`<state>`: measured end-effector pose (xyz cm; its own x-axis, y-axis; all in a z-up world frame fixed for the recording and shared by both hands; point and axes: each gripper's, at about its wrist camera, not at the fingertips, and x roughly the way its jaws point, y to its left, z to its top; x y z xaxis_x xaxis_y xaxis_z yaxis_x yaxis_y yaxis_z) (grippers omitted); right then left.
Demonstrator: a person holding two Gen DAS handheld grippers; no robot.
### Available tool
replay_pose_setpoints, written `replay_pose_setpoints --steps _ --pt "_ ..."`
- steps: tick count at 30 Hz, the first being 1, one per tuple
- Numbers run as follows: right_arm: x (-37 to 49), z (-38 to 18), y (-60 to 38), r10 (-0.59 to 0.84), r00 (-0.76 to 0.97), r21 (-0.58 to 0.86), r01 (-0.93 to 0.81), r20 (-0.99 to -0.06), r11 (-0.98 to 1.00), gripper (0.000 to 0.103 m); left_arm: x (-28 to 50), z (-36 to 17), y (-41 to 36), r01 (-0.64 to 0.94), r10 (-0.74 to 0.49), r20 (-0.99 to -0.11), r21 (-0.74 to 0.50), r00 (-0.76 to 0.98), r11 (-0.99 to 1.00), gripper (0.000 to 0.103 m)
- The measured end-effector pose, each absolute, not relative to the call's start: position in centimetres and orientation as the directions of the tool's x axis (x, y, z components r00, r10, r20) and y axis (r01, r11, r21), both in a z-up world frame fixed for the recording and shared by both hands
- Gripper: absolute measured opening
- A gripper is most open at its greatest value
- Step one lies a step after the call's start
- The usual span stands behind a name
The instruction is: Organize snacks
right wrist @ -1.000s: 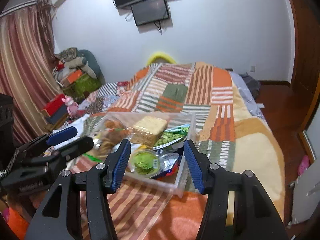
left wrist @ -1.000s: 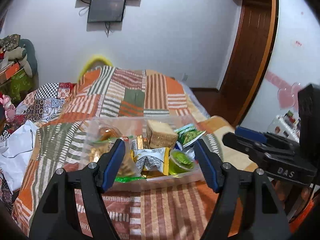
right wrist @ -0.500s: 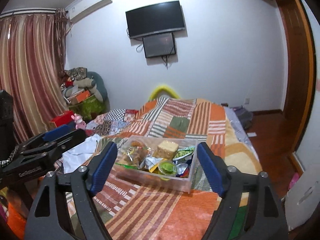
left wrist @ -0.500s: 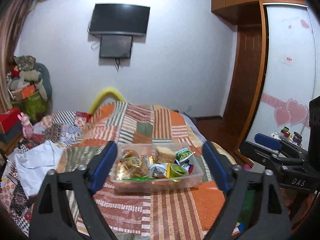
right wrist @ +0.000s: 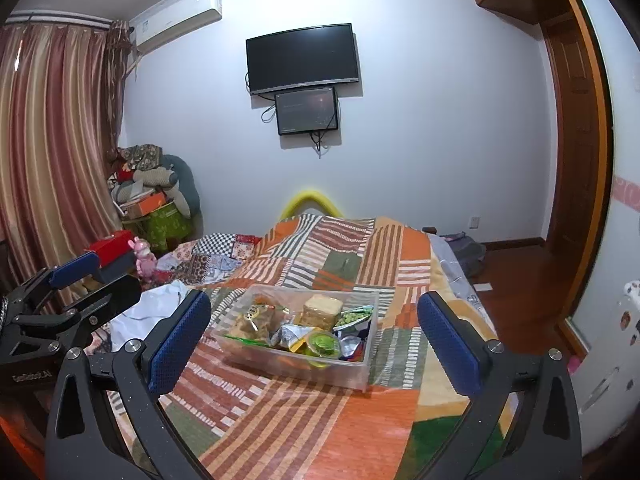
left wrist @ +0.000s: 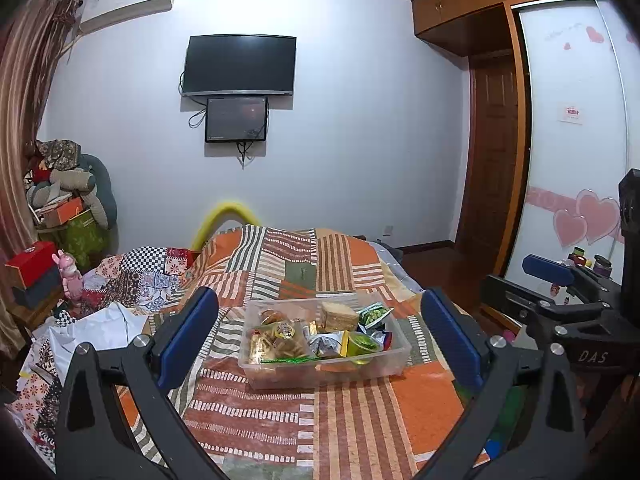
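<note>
A clear plastic bin (left wrist: 324,372) of snacks sits on the patchwork bedspread (left wrist: 360,420), ahead of both grippers. Inside lie a wafer block (left wrist: 339,315), a green jelly cup (left wrist: 362,344), a green pea packet (left wrist: 374,314) and bagged biscuits (left wrist: 280,344). My left gripper (left wrist: 317,296) hovers short of the bin, its jaws opening wide with nothing between them. My right gripper (right wrist: 313,299) also hangs back from the bin (right wrist: 296,368), its jaws opening and empty. Each gripper shows at the edge of the other's view: the right gripper (left wrist: 560,280) and the left gripper (right wrist: 80,280).
A crumpled white cloth (left wrist: 100,328) and patterned fabrics lie on the bed's left side. A red box (left wrist: 32,264) and a pink toy (left wrist: 70,274) stand beyond them. A wardrobe with heart stickers (left wrist: 580,220) is at the right, with wooden floor (right wrist: 520,280) beside the bed.
Both grippers have drawn back and up from the bin, which now looks smaller and farther off. Both pairs of jaws have spread much wider.
</note>
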<state>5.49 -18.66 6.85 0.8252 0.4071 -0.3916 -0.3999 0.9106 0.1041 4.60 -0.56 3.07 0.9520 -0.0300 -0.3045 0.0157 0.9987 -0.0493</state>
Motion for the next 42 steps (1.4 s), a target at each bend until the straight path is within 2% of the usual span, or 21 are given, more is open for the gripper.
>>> replay_pose_setpoints --steps 42 --pt "5.0 6.3 -18.8 0.409 0.818 0.103 -0.404 -0.405 0.909 0.103 5.3 1.9 -0.2 0.001 -0.029 -0.328 -0.085 0.944 0.996 0.103"
